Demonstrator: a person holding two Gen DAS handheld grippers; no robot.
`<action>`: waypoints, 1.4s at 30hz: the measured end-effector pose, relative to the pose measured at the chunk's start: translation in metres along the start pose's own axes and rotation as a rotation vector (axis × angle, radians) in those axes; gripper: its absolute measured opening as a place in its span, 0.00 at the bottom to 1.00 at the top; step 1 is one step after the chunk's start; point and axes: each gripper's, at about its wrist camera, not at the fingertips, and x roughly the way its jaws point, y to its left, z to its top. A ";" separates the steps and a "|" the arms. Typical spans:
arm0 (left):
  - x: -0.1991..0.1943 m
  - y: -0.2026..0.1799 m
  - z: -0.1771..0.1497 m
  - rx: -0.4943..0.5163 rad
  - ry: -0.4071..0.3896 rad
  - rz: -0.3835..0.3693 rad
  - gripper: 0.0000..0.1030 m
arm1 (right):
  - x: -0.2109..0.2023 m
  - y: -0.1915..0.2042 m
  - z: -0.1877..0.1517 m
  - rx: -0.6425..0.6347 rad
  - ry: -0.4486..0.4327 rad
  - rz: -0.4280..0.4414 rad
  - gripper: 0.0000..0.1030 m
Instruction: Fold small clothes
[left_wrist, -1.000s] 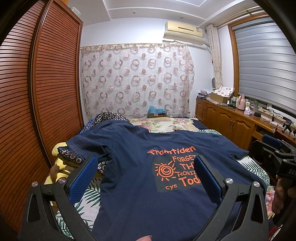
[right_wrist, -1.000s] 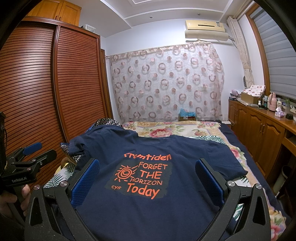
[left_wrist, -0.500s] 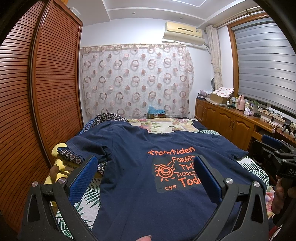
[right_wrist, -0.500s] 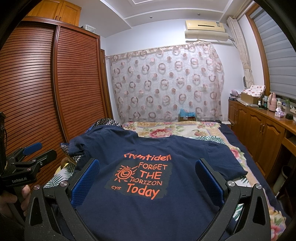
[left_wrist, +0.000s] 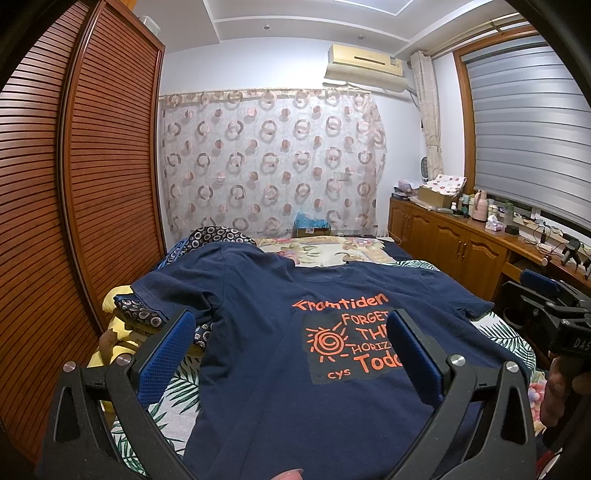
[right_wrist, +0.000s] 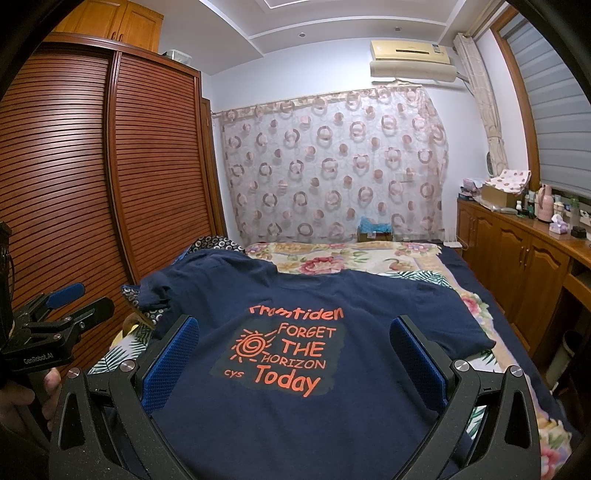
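1. Left claw: released, its blue pads spread wide and holding nothing; it hangs above the near left part of the navy T-shirt, aimed along the bed.
2. Right claw: likewise released and empty, poised over the shirt's near middle, framing the orange print.
3. T-shirt: spread print-up on the bed, collar toward the far curtain; its left sleeve drapes over a patterned pillow.
4. Hidden parts: the hem is cut off at the lower edge in both views; the left claw's right finger covers the end of the print.
5. The pale object at the bottom edge of the left view is possibly a fingertip.
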 end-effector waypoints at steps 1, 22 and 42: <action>0.000 0.000 -0.001 0.000 0.000 0.000 1.00 | 0.000 0.000 0.000 0.000 0.000 0.000 1.00; 0.026 0.049 -0.001 -0.029 0.085 0.073 1.00 | 0.051 -0.001 0.004 0.002 0.080 0.059 1.00; 0.130 0.180 0.025 -0.113 0.229 0.124 1.00 | 0.163 -0.015 0.042 -0.065 0.275 0.172 1.00</action>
